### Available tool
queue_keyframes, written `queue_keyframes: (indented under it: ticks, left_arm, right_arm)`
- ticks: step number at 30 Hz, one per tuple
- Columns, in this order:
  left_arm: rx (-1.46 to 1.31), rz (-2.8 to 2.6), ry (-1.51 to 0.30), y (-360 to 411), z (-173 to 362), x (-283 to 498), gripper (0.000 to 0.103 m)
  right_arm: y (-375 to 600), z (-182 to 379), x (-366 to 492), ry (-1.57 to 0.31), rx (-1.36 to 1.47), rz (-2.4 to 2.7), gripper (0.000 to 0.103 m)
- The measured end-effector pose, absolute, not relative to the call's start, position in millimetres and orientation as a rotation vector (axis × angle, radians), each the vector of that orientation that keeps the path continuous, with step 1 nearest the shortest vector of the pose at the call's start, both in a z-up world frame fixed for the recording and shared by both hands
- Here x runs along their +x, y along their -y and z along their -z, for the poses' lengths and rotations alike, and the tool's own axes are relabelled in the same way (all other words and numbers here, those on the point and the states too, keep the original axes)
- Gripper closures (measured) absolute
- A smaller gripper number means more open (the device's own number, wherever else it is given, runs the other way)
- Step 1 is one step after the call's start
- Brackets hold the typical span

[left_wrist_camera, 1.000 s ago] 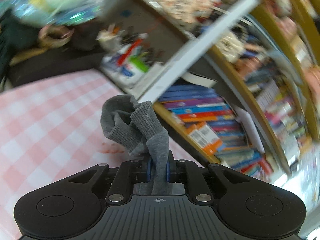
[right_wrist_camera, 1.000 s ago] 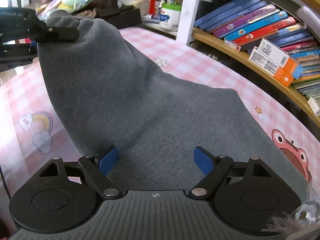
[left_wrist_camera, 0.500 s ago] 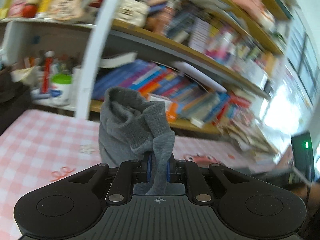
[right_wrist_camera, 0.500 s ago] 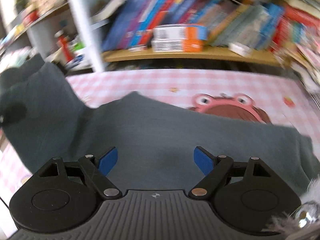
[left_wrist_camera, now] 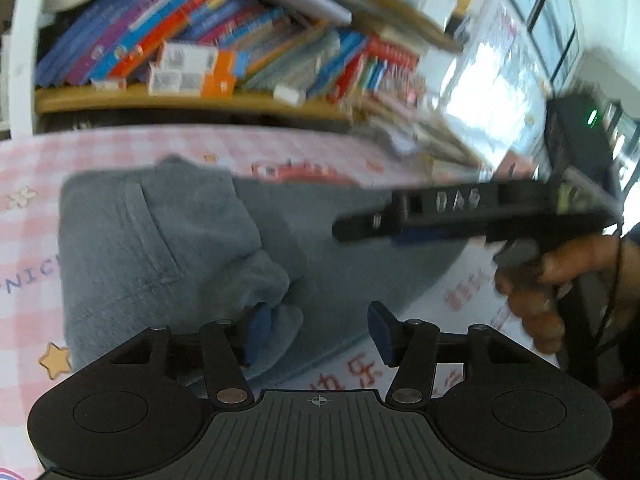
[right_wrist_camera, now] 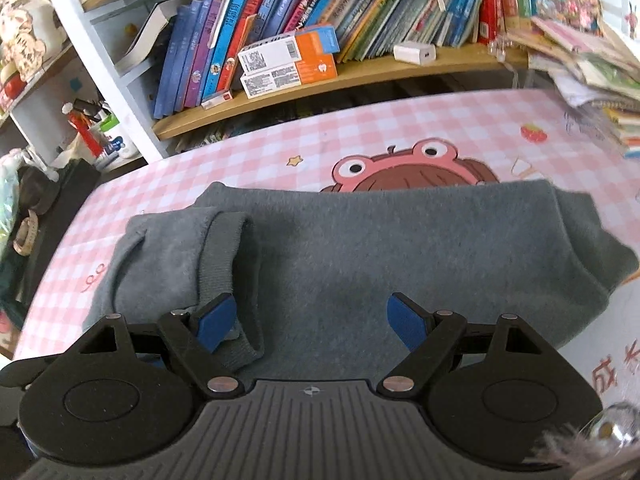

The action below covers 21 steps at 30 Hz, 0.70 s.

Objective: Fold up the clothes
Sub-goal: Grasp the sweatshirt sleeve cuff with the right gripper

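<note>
A grey sweatshirt lies flat on the pink checked tablecloth. One sleeve with a ribbed cuff is folded over its left part. My right gripper is open and empty, low over the near edge of the sweatshirt. In the left wrist view the sweatshirt lies below my left gripper, which is open, with its left pad against the folded sleeve end. The right gripper, held by a hand, shows blurred at the right.
Wooden shelves of books run along the far side of the table. A white shelf post and pens and bottles stand at the far left. Loose papers and books are piled at the far right.
My left gripper was shut on the grey sleeve cuff and held it up; it has carried it across, lowered it onto the sweatshirt and opened. The right gripper stayed open.
</note>
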State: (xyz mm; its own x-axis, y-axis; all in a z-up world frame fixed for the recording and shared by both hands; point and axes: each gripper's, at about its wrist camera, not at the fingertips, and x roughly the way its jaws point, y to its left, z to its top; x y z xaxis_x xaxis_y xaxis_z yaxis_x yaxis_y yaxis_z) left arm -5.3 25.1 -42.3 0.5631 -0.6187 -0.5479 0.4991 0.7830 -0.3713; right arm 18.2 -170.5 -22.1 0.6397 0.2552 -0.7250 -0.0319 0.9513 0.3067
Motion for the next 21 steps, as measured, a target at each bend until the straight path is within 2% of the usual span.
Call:
queue_keyframes:
  ticks: [6,8,9,10,12,16,18,19,21]
  left_arm:
    - [-0.408,0.500,-0.548,-87,21,-19,0.053]
    - [-0.448,0.424,-0.566,-105,26,-19,0.075]
    - [-0.446,0.395,-0.606,-109,32,-17,0.092]
    - [-0.450,0.372,-0.647,-112,40,-16,0.098]
    - [-0.496,0.357,-0.711,-119,57,-16,0.101]
    - [-0.557,0.339,-0.745,-127,69,-14,0.103]
    - [-0.552,0.336,-0.742,-128,69,-16,0.103]
    - [-0.544,0.332,-0.739,-126,68,-16,0.103]
    - [-0.520,0.321,-0.730,-120,63,-15,0.103]
  right_arm:
    - [178,34,29,-0.963,0.556,-0.259,0.022]
    - [176,42,35,-1.014,0.651,-0.285,0.026]
    - [173,46,39,-1.034,0.665,-0.289,0.033]
    - [169,49,42,-1.054,0.679,-0.294,0.036]
    - [162,55,49,-1.089,0.684,-0.306,0.042]
    - [150,60,57,-1.111,0.658,-0.313,0.047]
    - [147,60,58,-1.105,0.632,-0.331,0.061]
    - [147,59,58,-1.101,0.620,-0.348,0.074]
    - [149,48,53,-1.061,0.591,-0.404,0.082]
